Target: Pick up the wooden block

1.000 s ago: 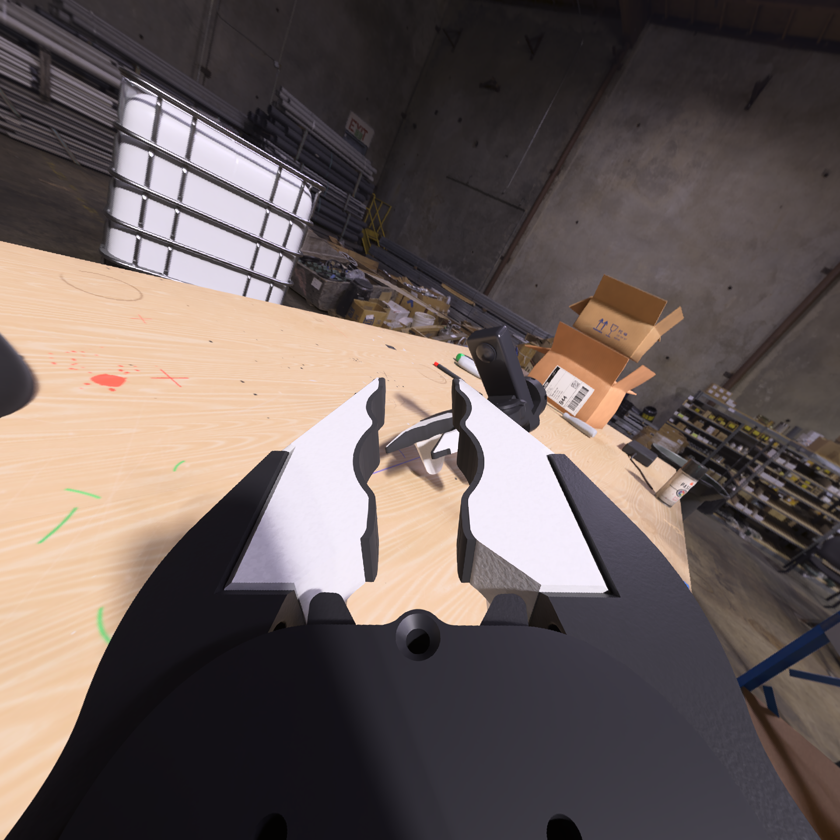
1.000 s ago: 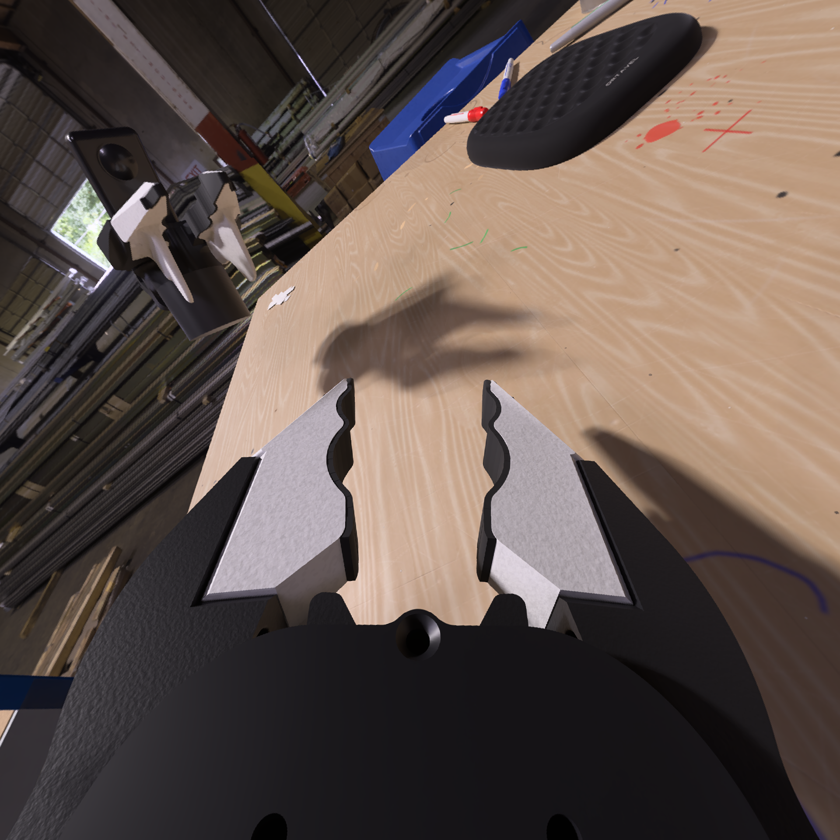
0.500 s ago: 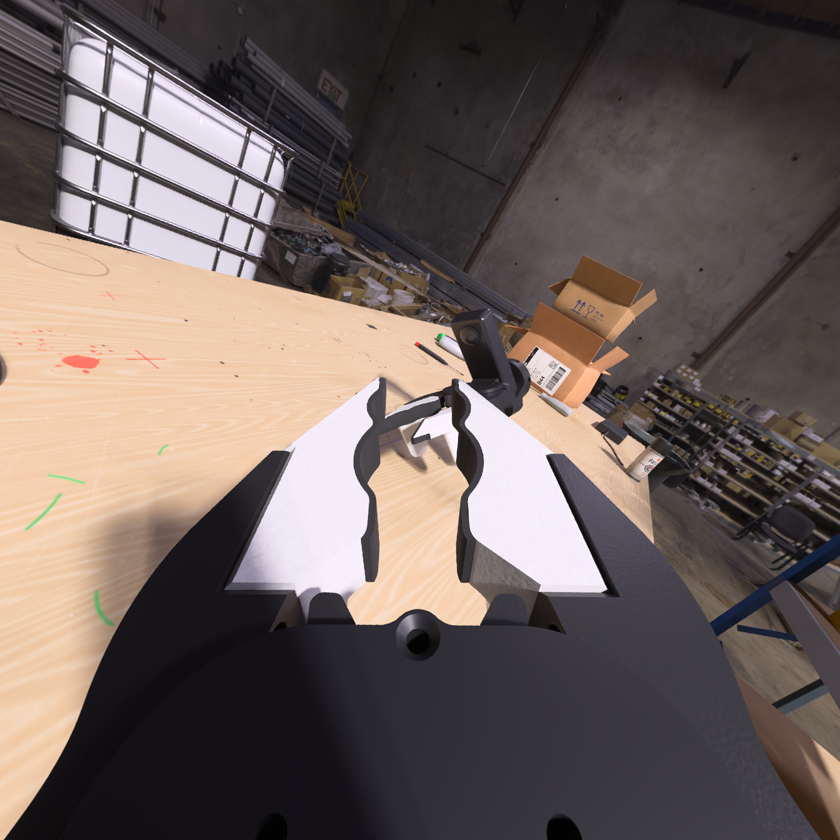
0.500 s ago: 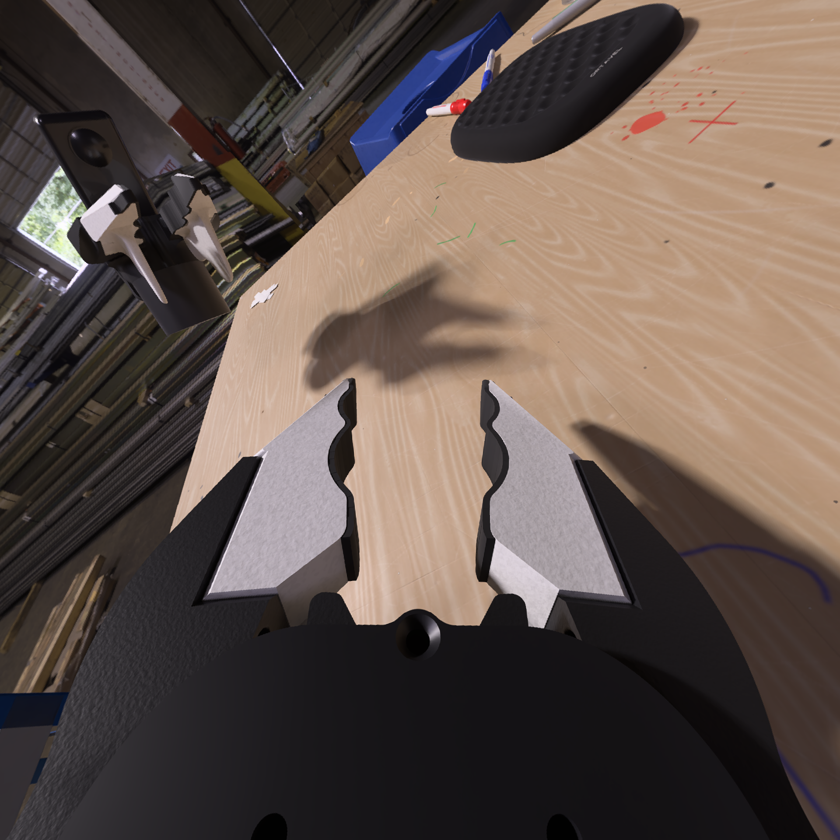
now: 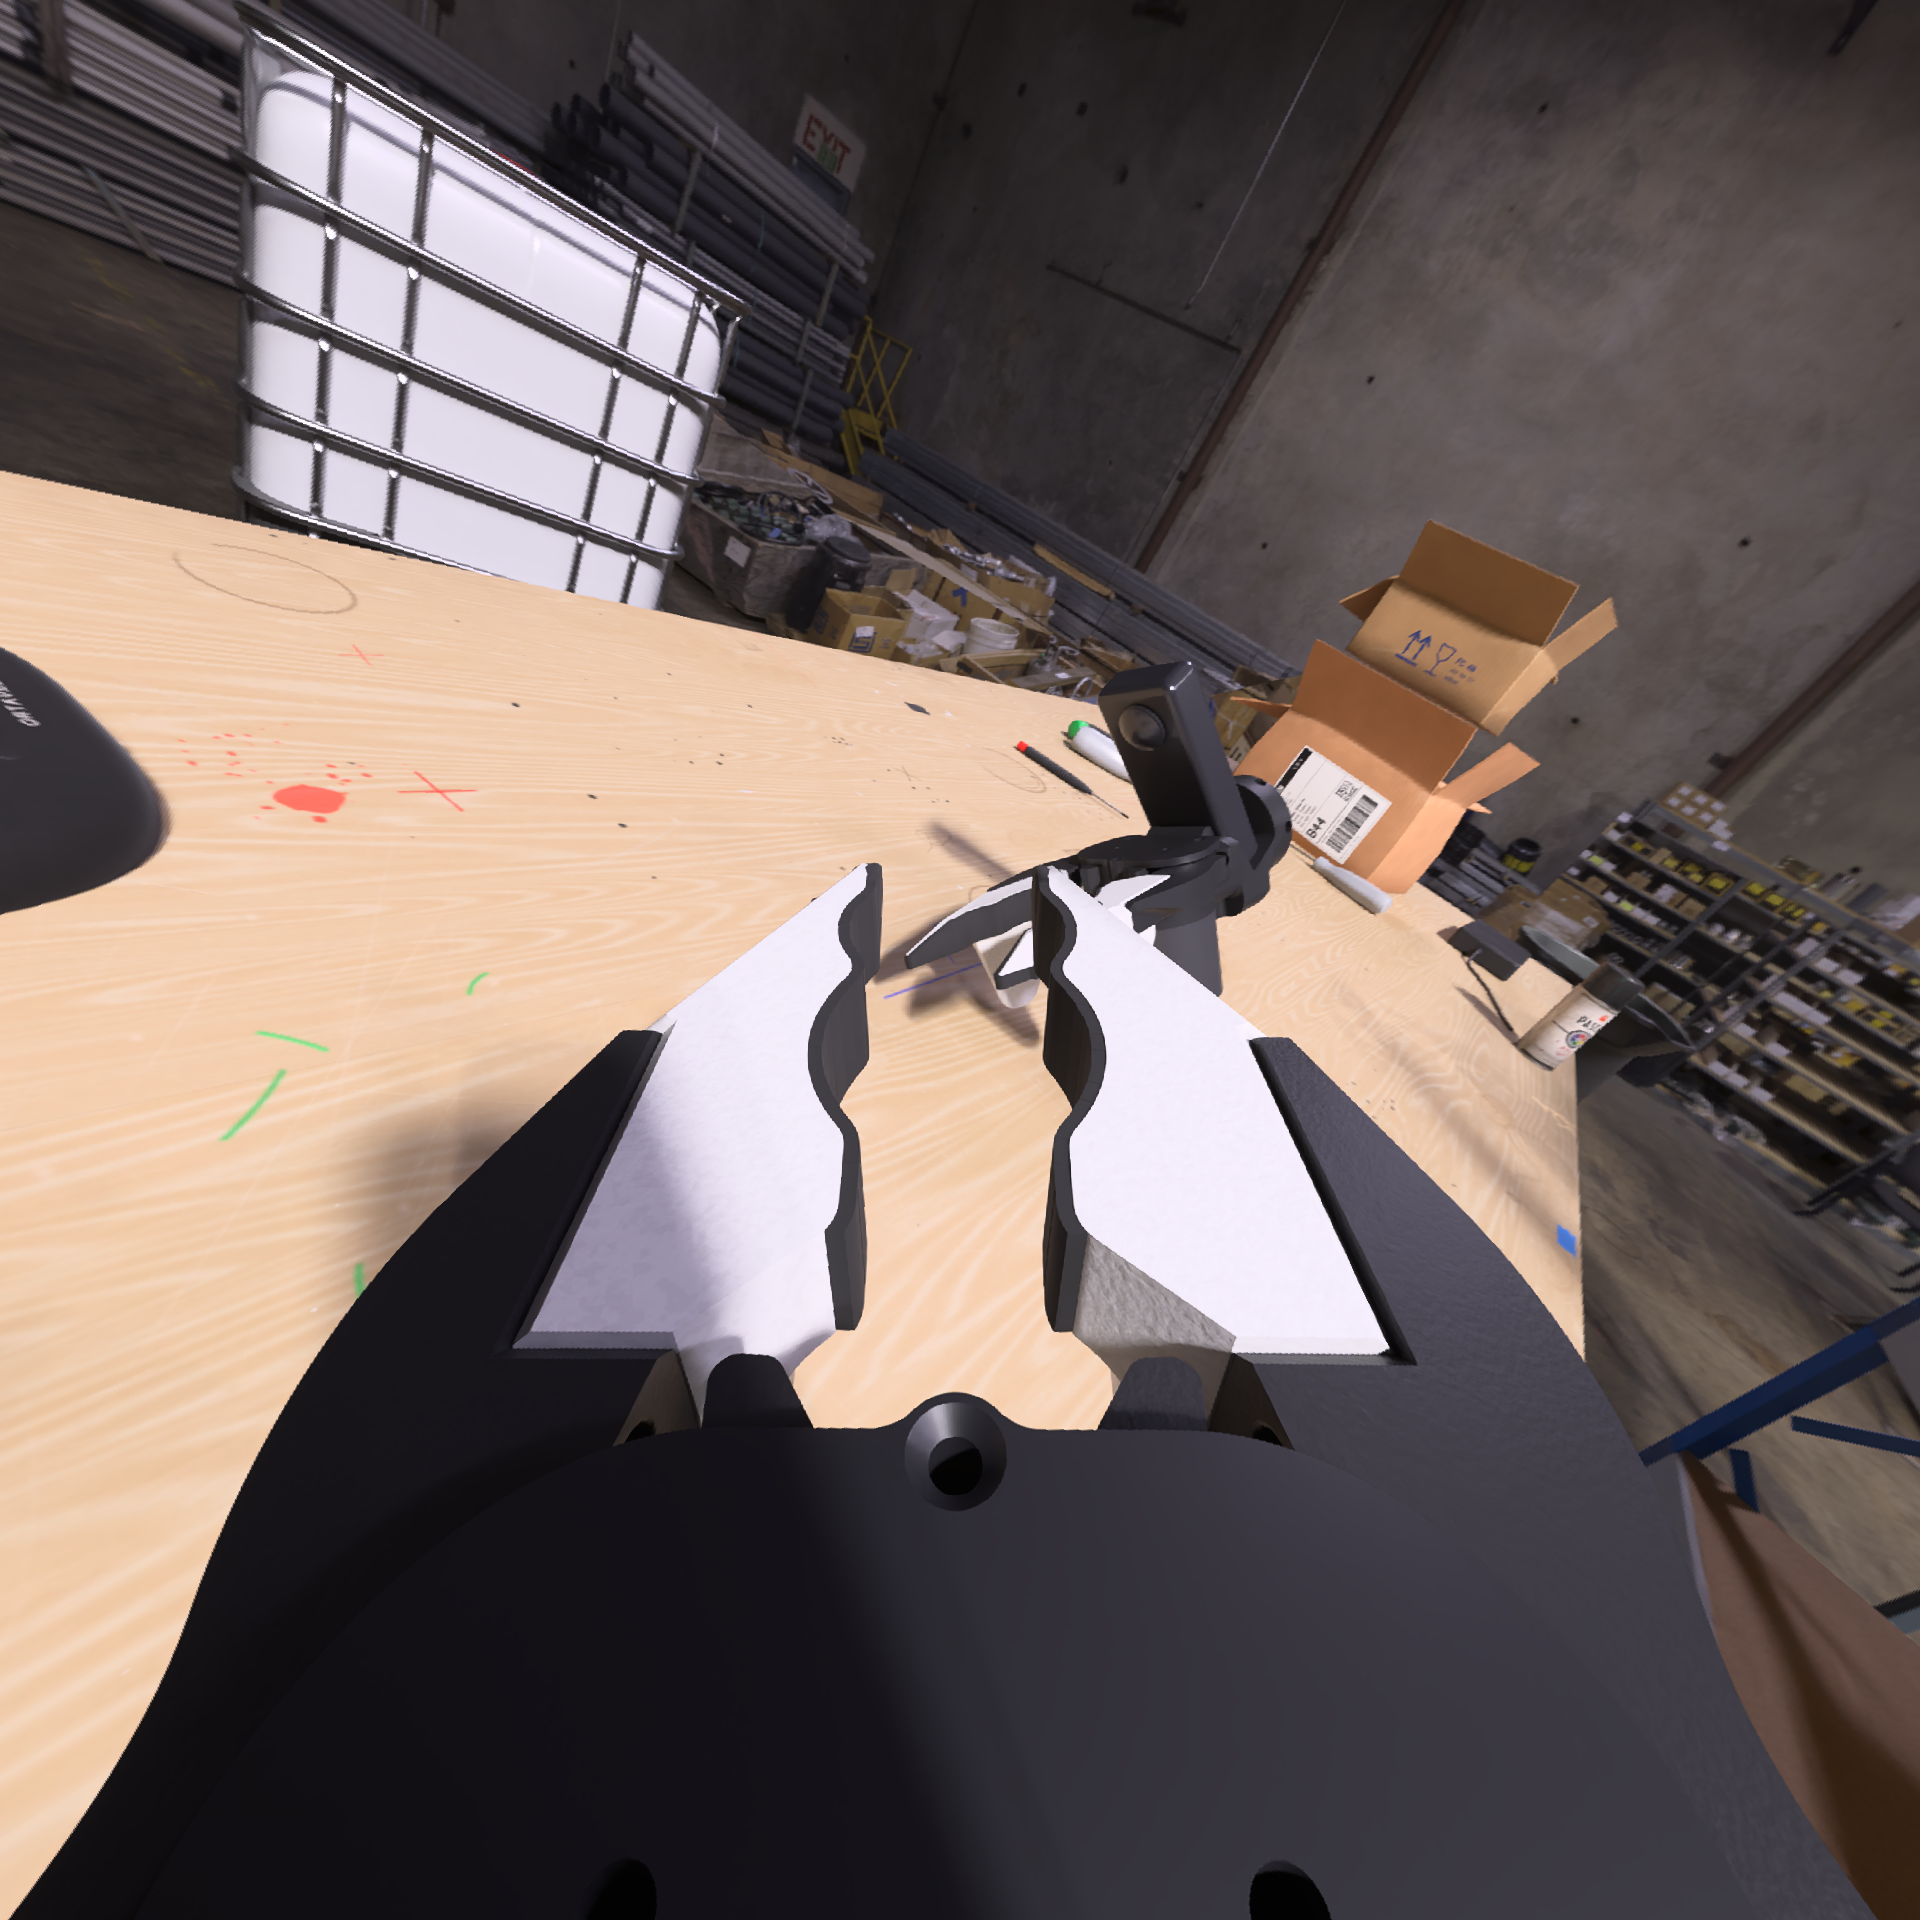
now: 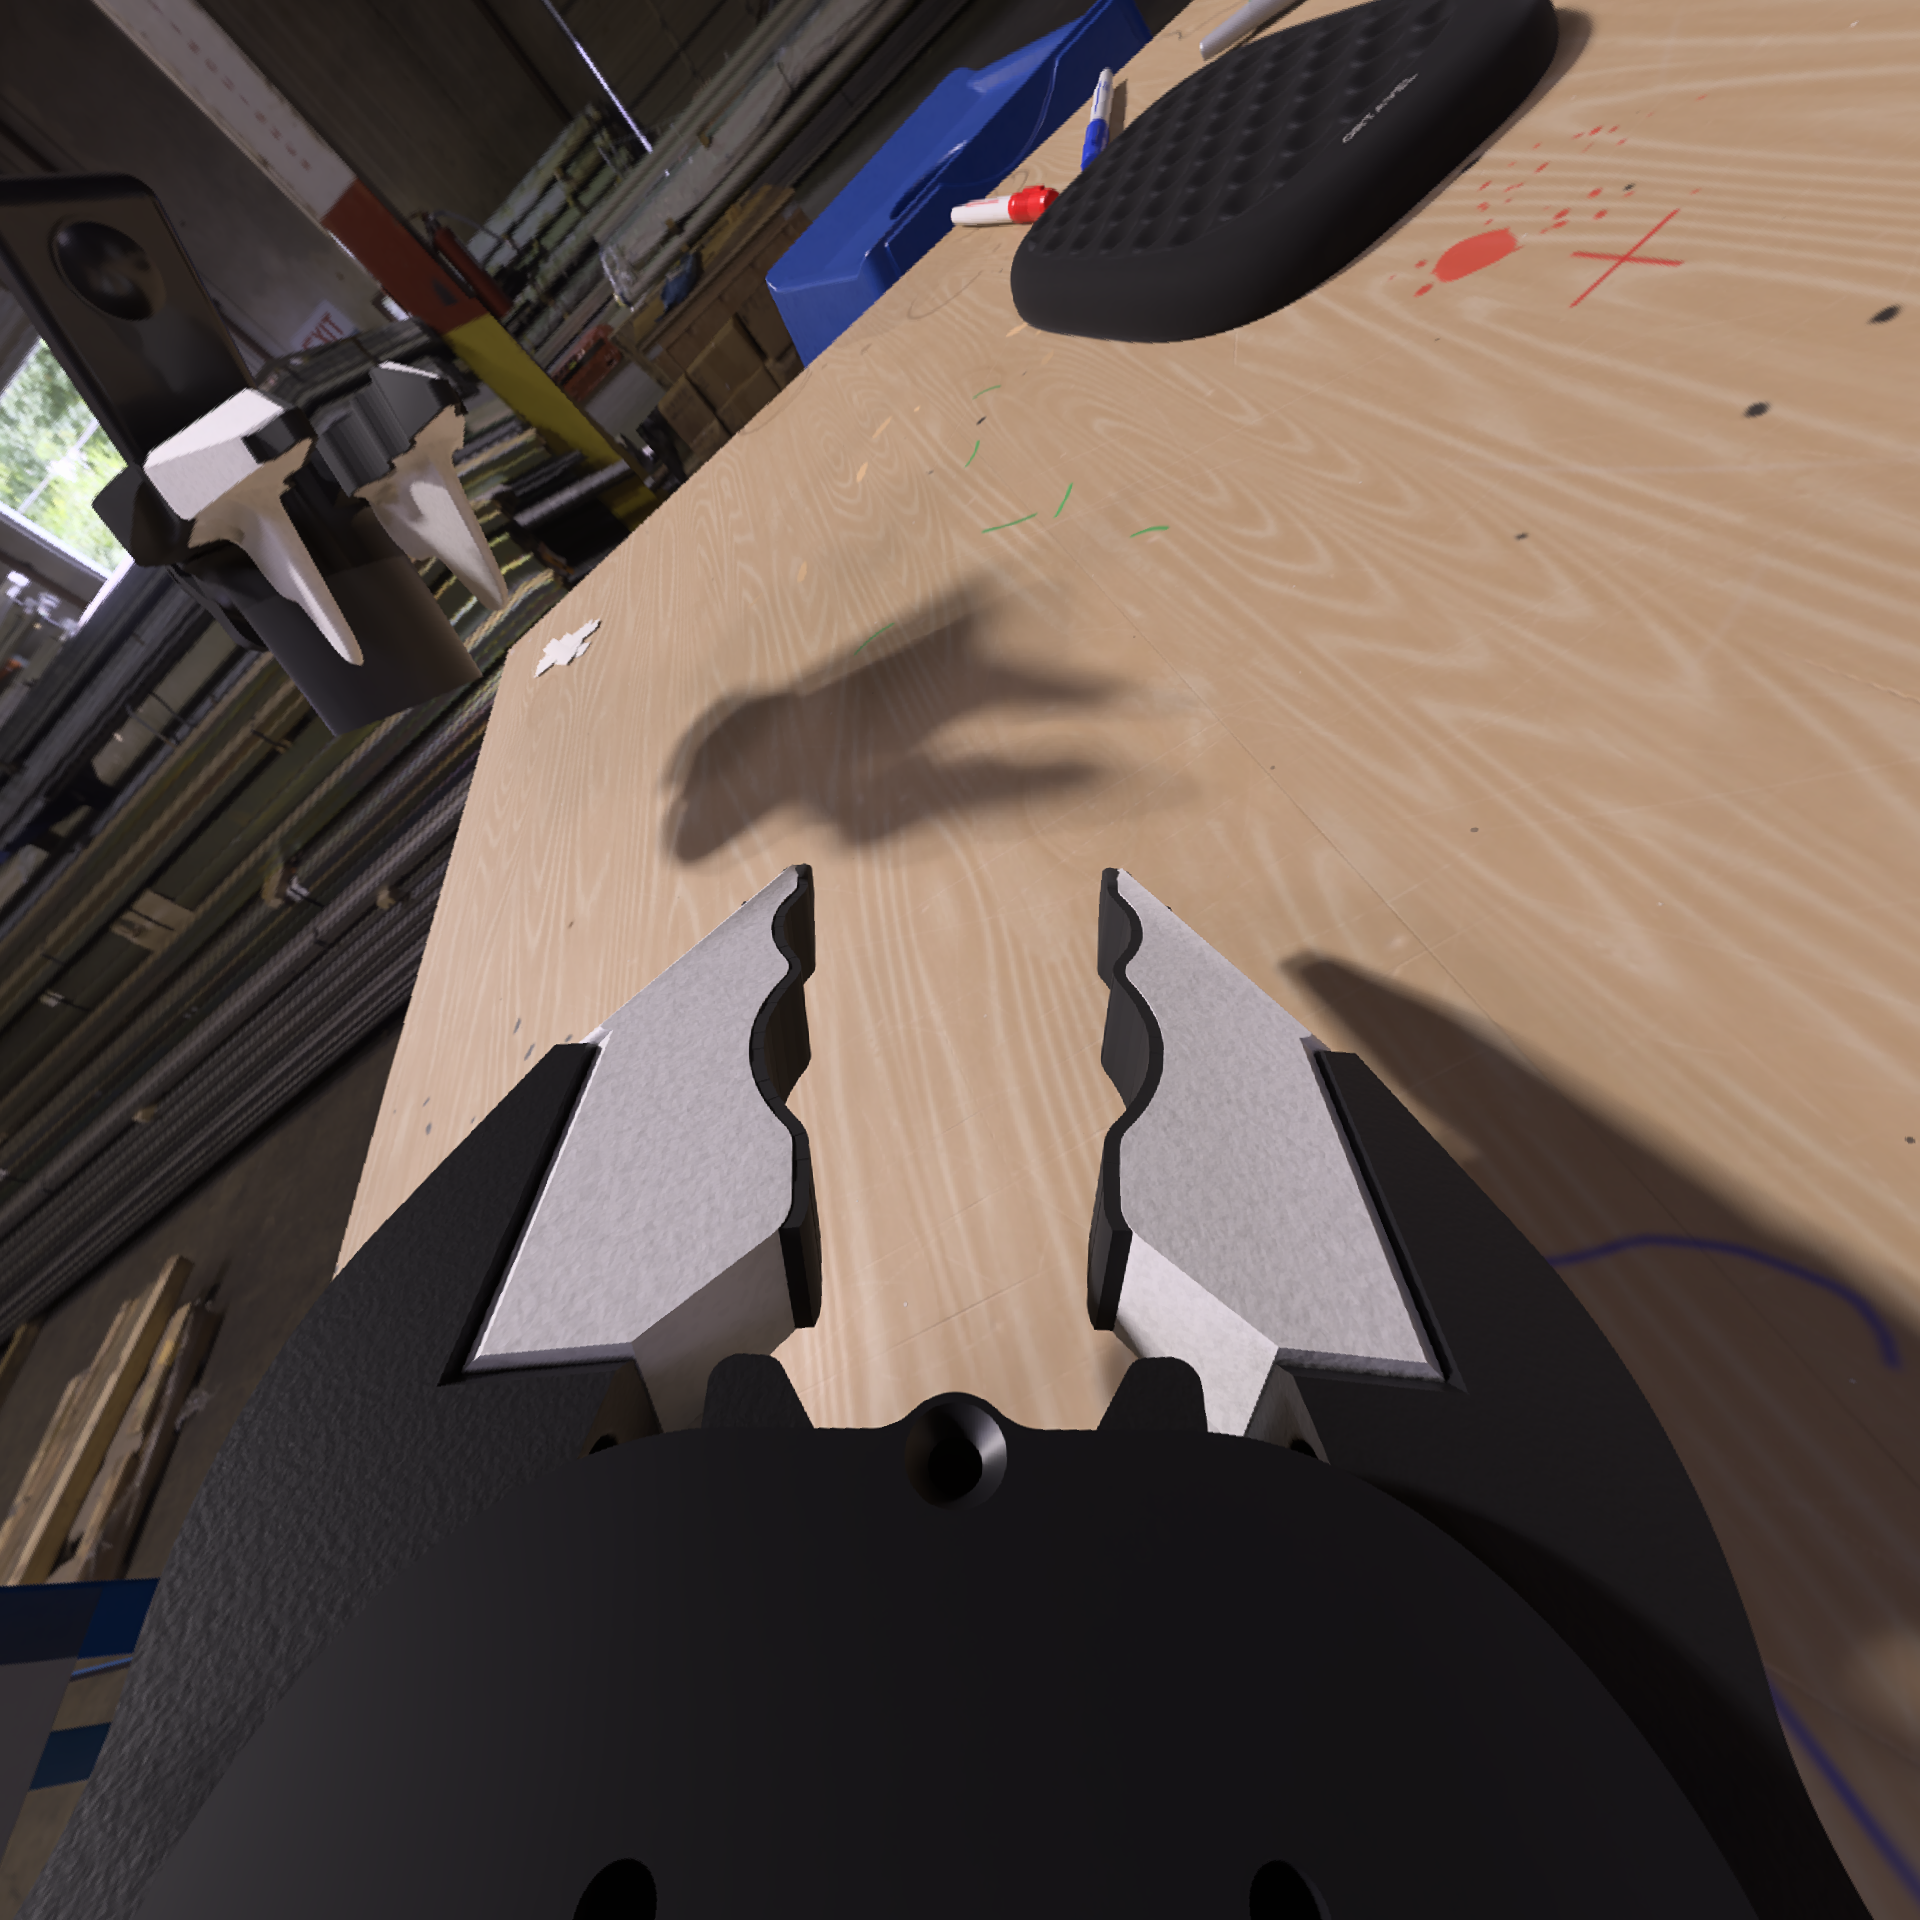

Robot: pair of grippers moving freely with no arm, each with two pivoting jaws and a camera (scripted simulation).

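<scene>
No wooden block shows in either view. My left gripper (image 5: 956, 883) is open and empty, hovering low over the plywood table (image 5: 623, 831). My right gripper (image 6: 956, 878) is open and empty, also low over the table (image 6: 1351, 623). In the left wrist view the right gripper (image 5: 961, 966) is just beyond my left fingertips, fingers pointing toward me. In the right wrist view the left gripper (image 6: 421, 623) hangs at the upper left past the table's edge, fingers pointing down.
A black dimpled pad (image 6: 1278, 177) lies at the far end with markers (image 6: 1003, 208) and a blue bin (image 6: 935, 197) beside it; its edge shows in the left wrist view (image 5: 62, 790). Cardboard boxes (image 5: 1392, 748), a can (image 5: 1569, 1023) and a white caged tank (image 5: 468, 343) stand around.
The left wrist view swung away and back, so the pad's edge is in view again. The right view drifted slightly. Both grippers stay open and empty.
</scene>
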